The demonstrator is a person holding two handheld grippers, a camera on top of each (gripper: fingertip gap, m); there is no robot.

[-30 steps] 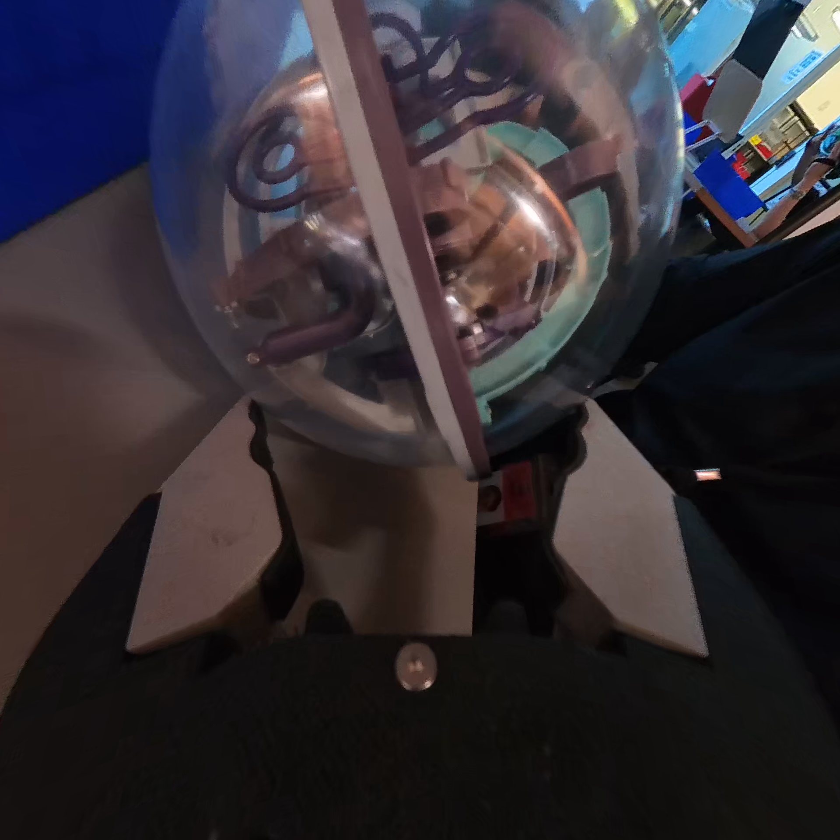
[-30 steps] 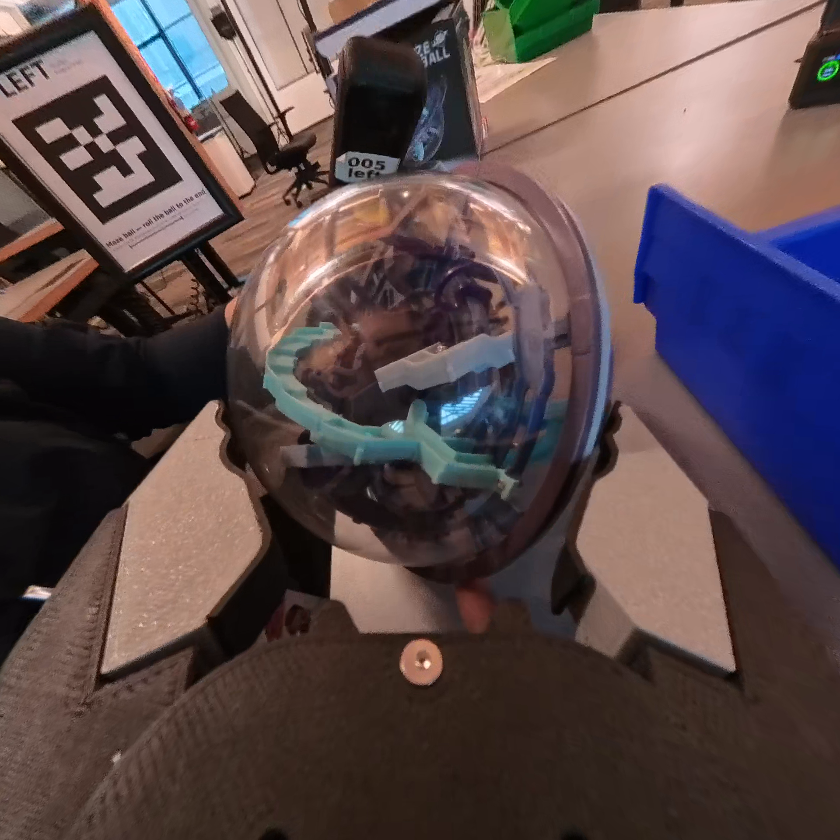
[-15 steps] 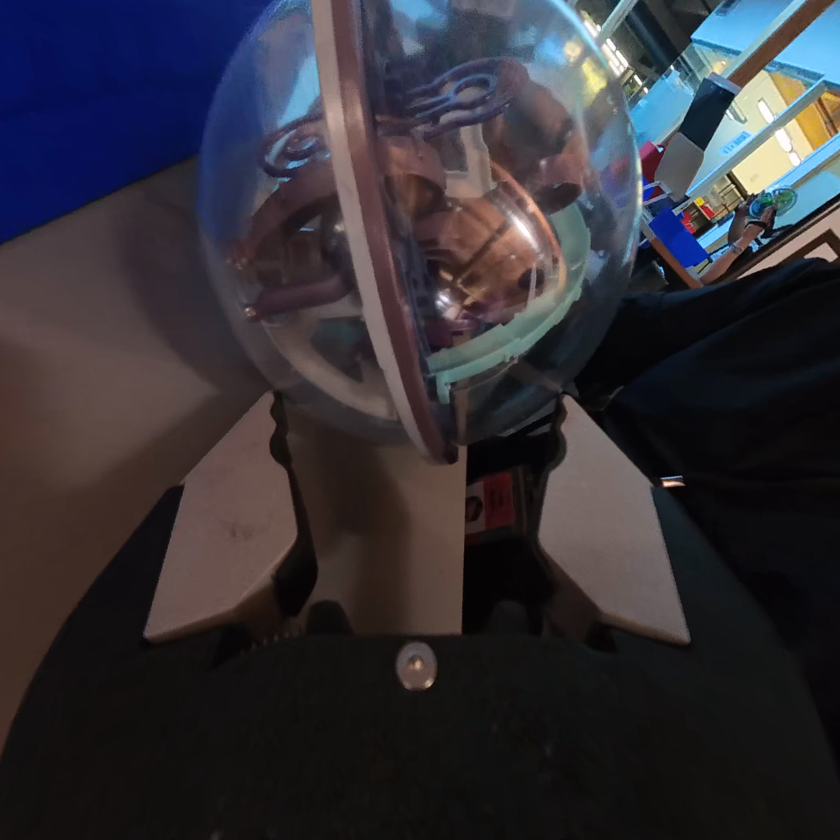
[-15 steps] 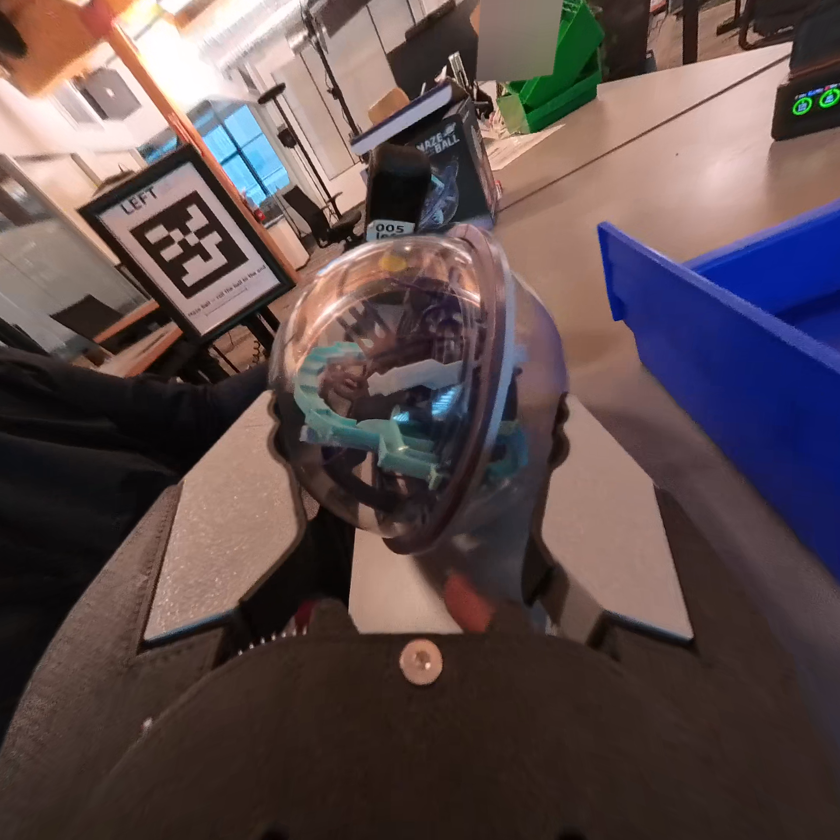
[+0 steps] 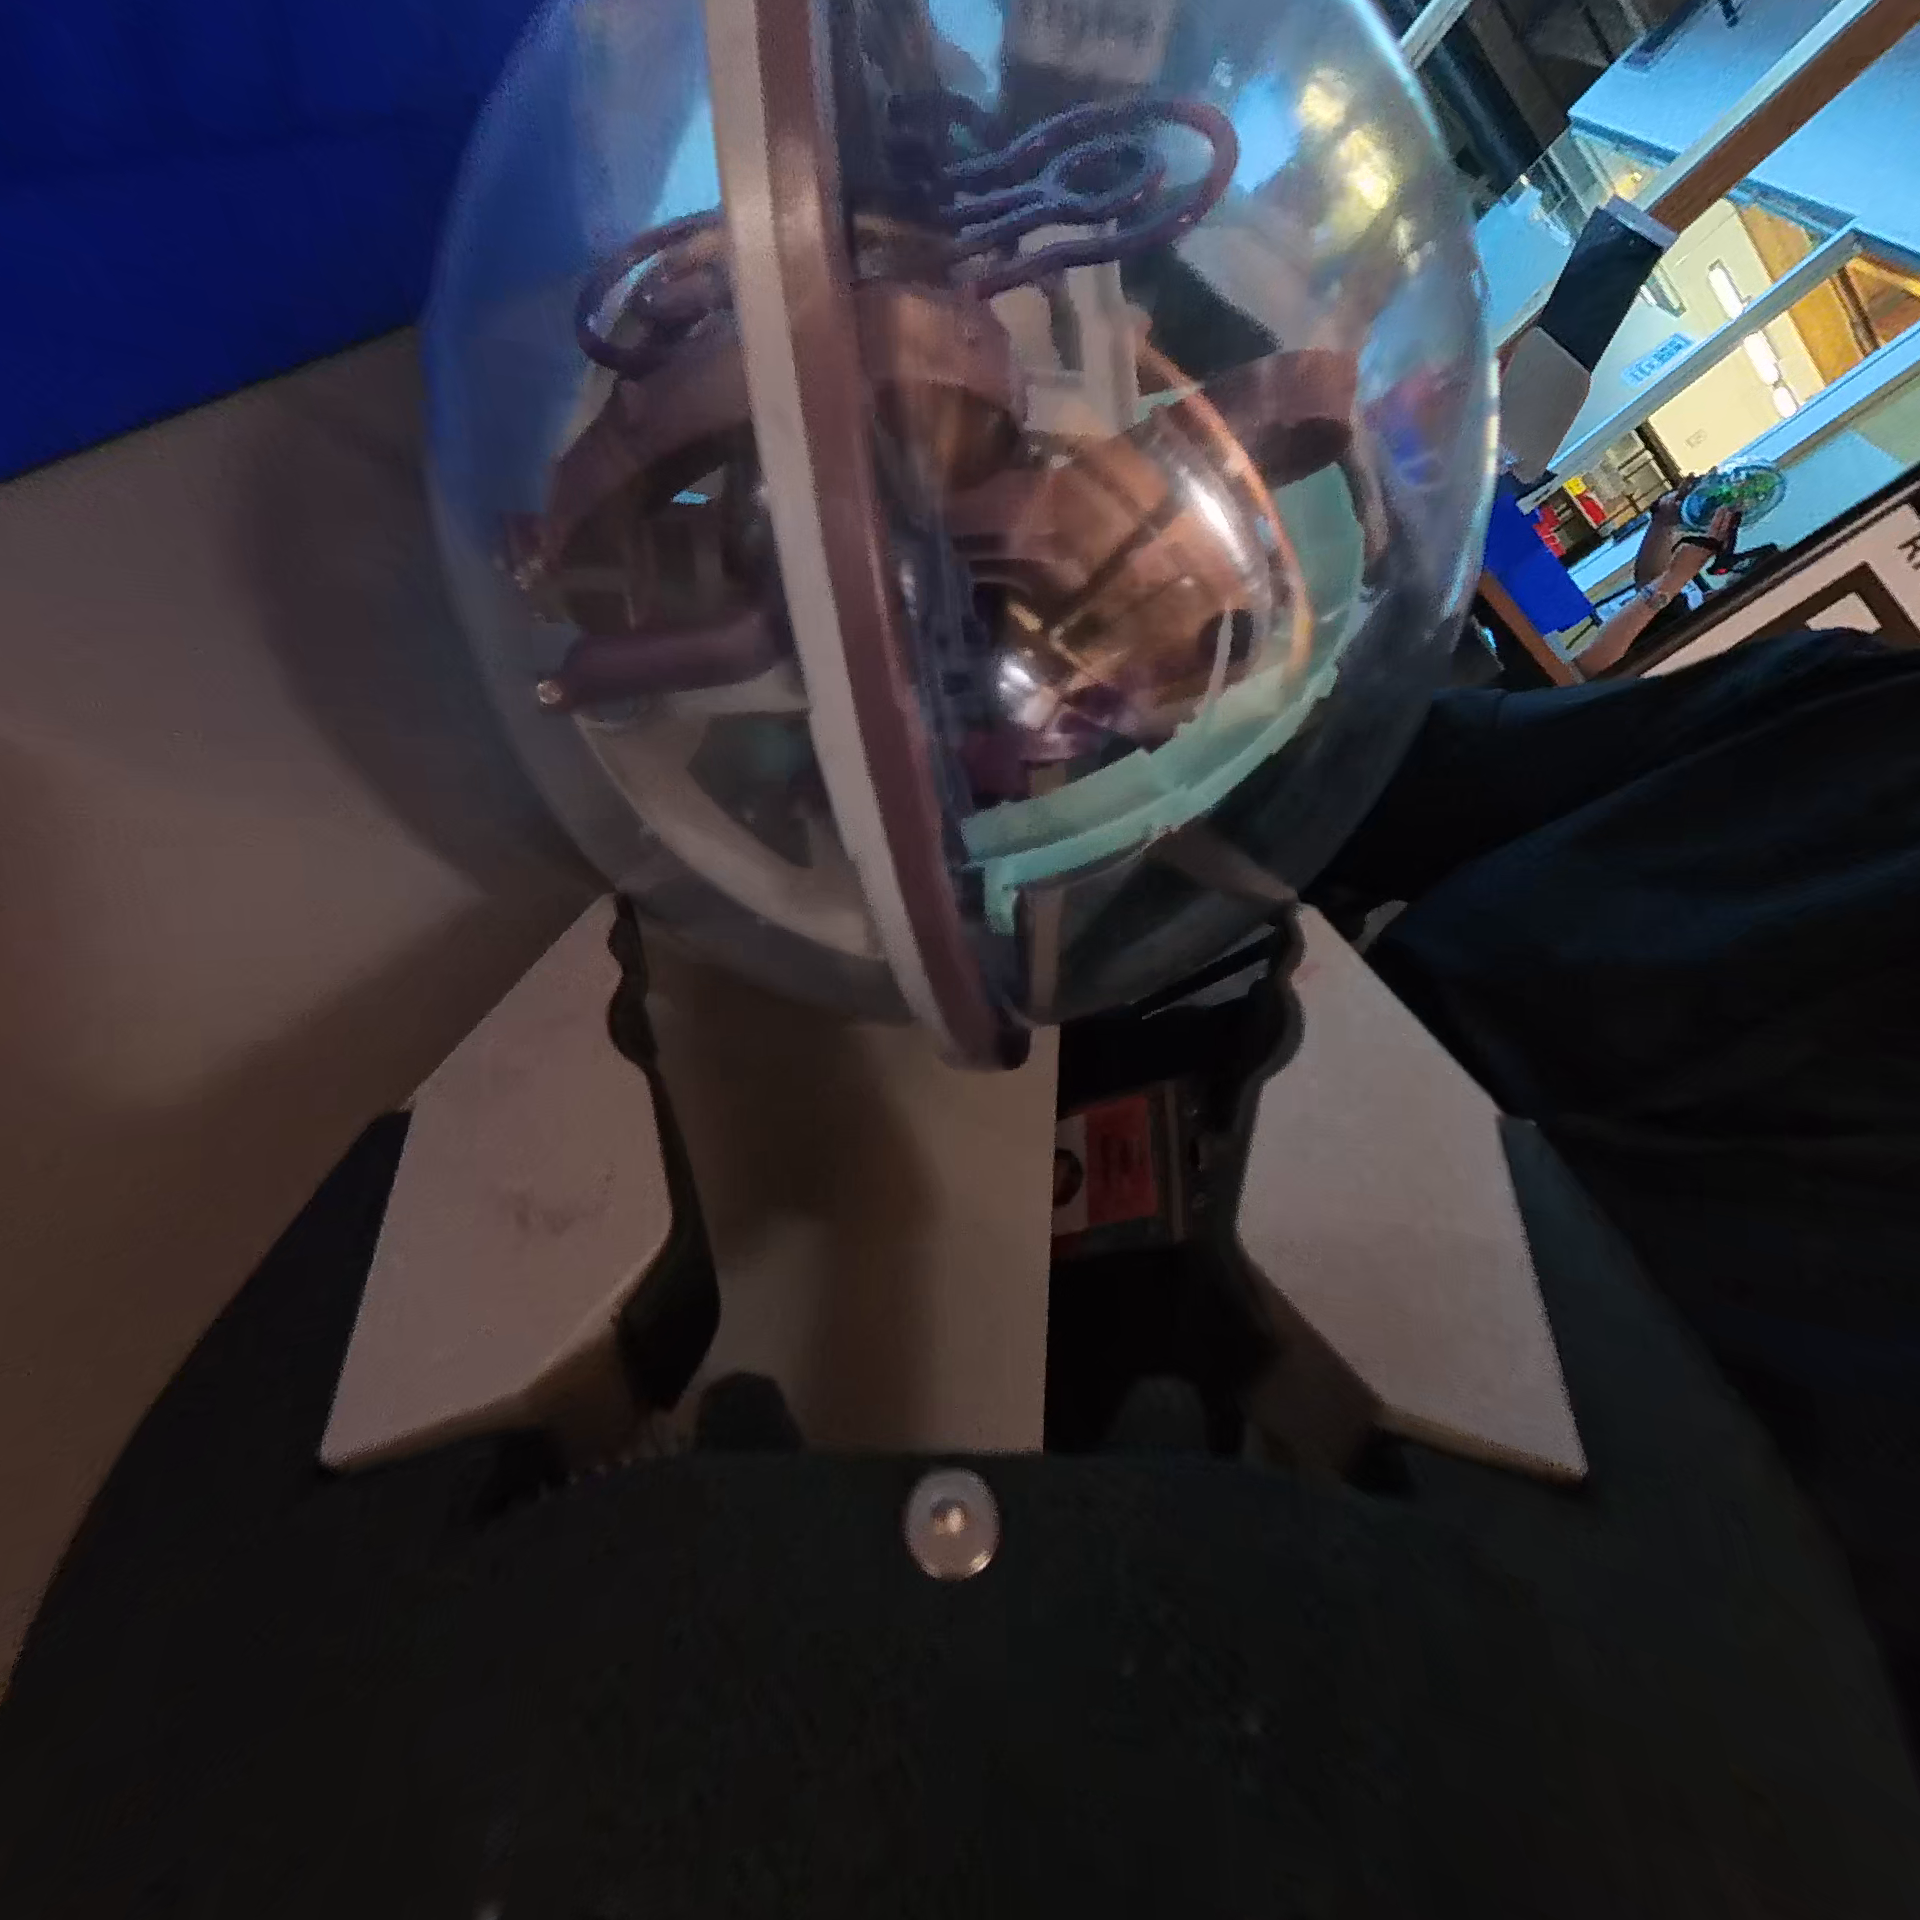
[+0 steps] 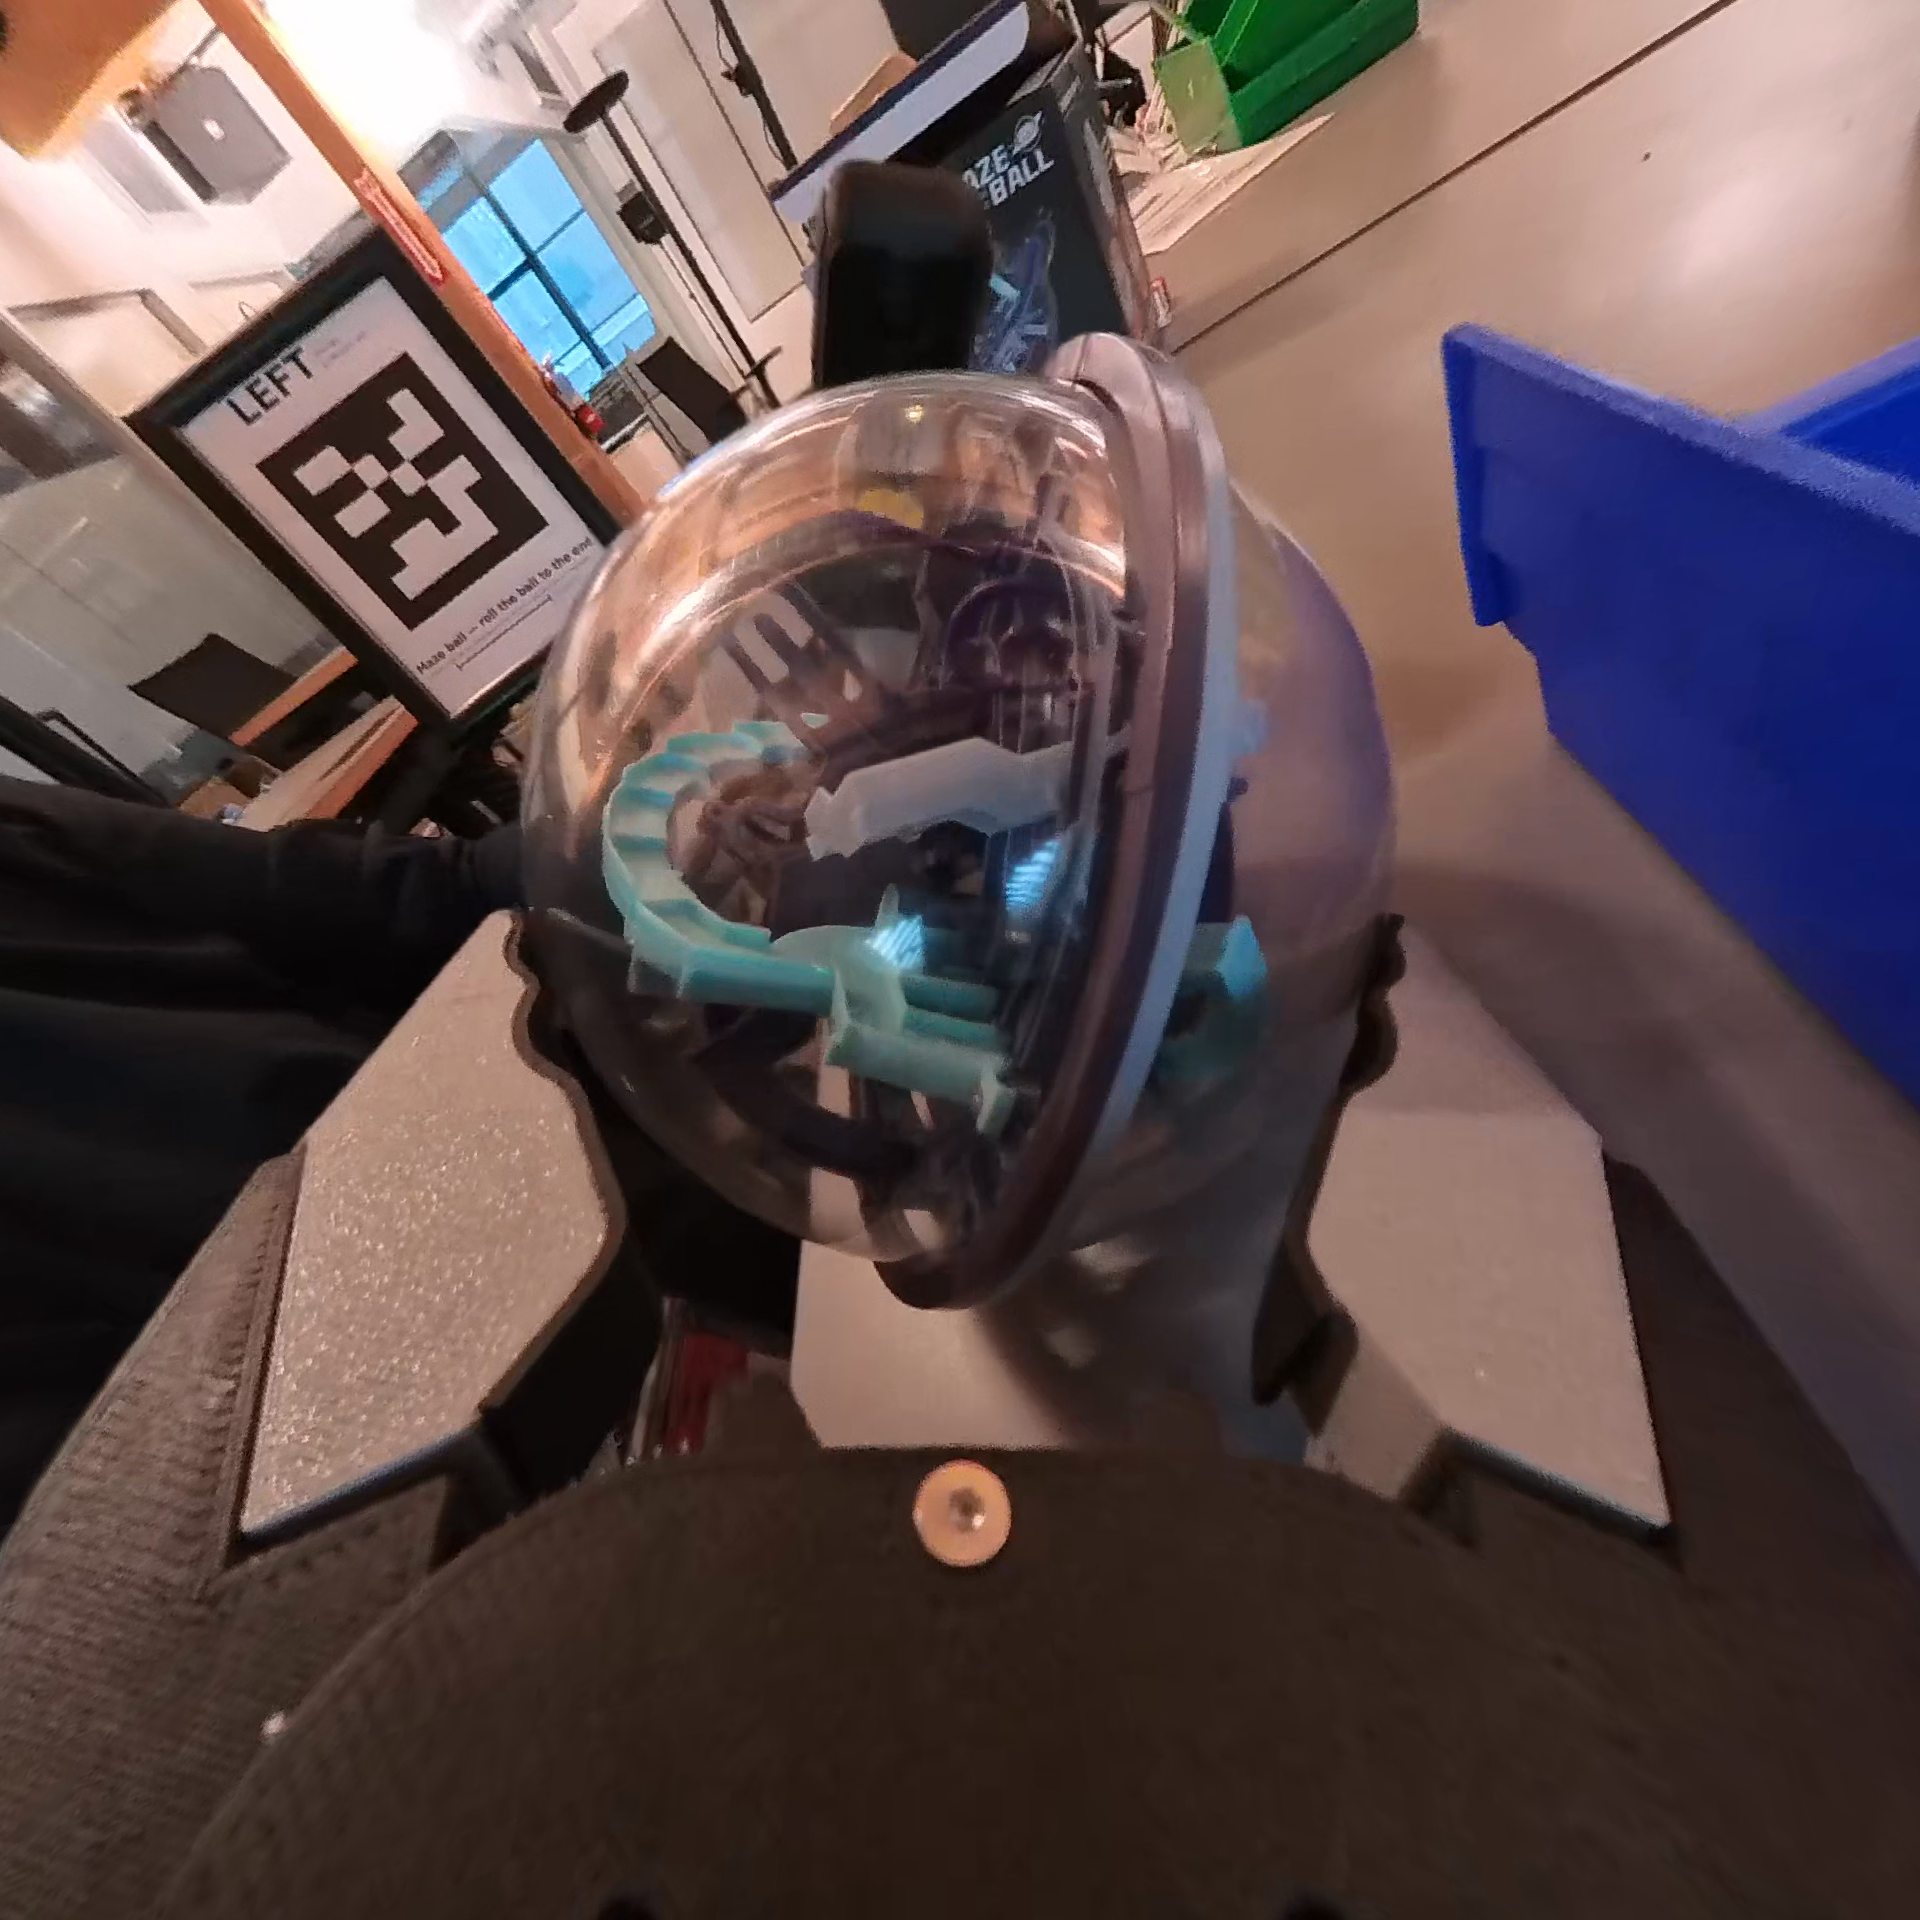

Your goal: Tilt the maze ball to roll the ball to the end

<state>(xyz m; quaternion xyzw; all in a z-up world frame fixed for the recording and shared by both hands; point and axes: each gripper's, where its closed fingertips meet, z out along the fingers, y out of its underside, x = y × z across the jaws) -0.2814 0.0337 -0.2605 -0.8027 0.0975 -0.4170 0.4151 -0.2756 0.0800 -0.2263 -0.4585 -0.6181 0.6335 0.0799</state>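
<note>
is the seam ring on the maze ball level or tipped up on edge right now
Tipped on edge. In both wrist views the purple and white seam ring runs nearly top to bottom across the maze ball, leaning a little, with a clear half either side.

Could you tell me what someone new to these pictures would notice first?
The clear maze ball fills both wrist views, teal and purple tracks inside it and a band round its middle. It sits clamped between the fingers of the left gripper and the right gripper. A blue bin stands beside it on the table.

Clear maze ball (image 6: 935,831), teal and purple tracks, seam near-upright
</note>
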